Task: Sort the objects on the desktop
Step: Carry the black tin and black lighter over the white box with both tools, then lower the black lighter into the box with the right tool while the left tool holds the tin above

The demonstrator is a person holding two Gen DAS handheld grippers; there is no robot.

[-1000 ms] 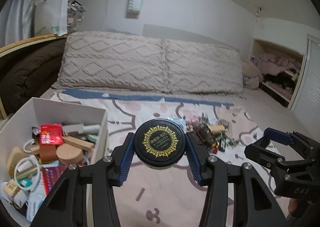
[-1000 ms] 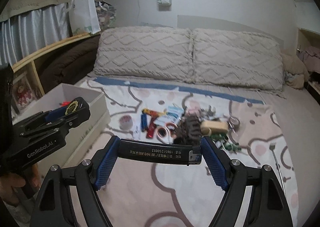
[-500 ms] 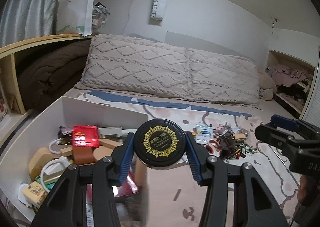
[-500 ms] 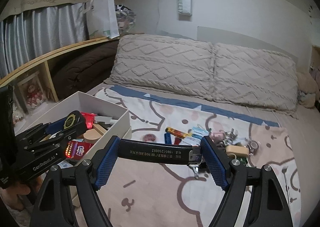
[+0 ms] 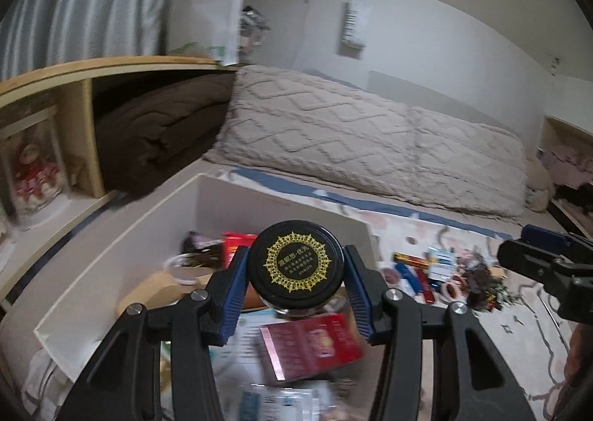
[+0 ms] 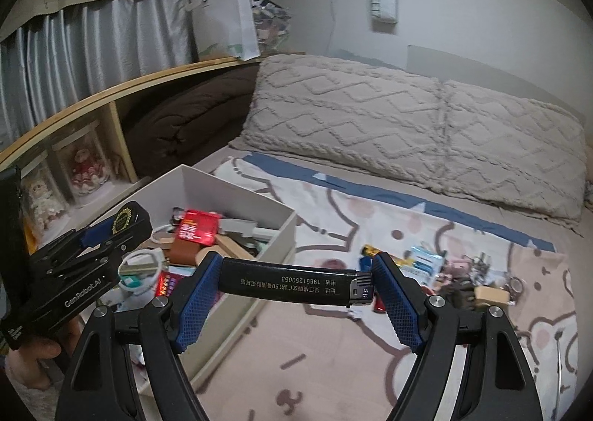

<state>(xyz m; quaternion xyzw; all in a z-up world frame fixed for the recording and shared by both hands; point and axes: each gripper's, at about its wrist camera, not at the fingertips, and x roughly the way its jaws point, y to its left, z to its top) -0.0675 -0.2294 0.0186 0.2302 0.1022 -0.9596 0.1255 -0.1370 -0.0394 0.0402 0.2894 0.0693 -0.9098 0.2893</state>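
Observation:
My left gripper [image 5: 295, 269] is shut on a small jar with a black lid and gold emblem [image 5: 295, 265]. It holds the jar over the white box [image 5: 148, 221], which is filled with several items. The left gripper also shows in the right wrist view [image 6: 111, 232] above the box [image 6: 274, 235]. My right gripper [image 6: 294, 285] is shut on a black lighter [image 6: 292, 282], held crosswise just right of the box, above the bed sheet. It also shows at the right edge of the left wrist view [image 5: 545, 254]. A pile of small objects [image 6: 444, 269] lies on the sheet.
Two knitted pillows [image 6: 407, 124] lie at the head of the bed. A wooden shelf [image 6: 111, 98] with a brown blanket and dolls stands left of the box. A white paper bag [image 6: 226, 17] stands on the shelf top. A red packet [image 6: 198, 228] lies in the box.
Both grippers have moved left with their loads. The left gripper with the jar has gone from above the sheet to over the box. The right gripper now sits beside the box.

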